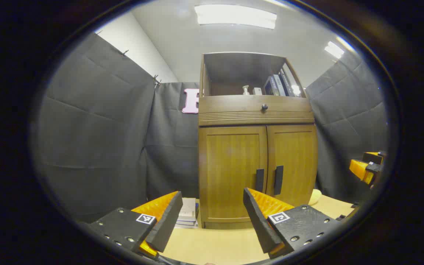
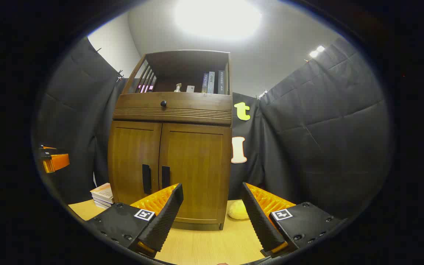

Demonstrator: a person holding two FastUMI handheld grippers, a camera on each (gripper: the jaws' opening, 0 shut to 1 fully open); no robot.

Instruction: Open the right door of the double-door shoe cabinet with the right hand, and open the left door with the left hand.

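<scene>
A wooden double-door shoe cabinet point(image 1: 256, 173) point(image 2: 169, 165) stands on a light wooden table, both doors closed. Two dark vertical handles meet at its middle: the left door handle point(image 1: 259, 180) point(image 2: 146, 179) and the right door handle point(image 1: 278, 180) point(image 2: 165, 177). My left gripper point(image 1: 212, 198) is open, well short of the cabinet front, aimed at the left door. My right gripper point(image 2: 212, 197) is open too, facing the right door from a distance. Each gripper holds nothing. The right gripper point(image 1: 366, 167) peeks in at the far right of the left gripper view; the left gripper point(image 2: 53, 160) shows at the far left of the right gripper view.
Above the doors sits a drawer with a round knob point(image 1: 264, 107) point(image 2: 163, 103) and an open shelf with books point(image 1: 280, 84) and small bottles. A stack of books point(image 1: 188, 215) point(image 2: 102, 195) lies left of the cabinet, a yellow soft thing point(image 2: 238, 209) right of it. Black cloth walls surround.
</scene>
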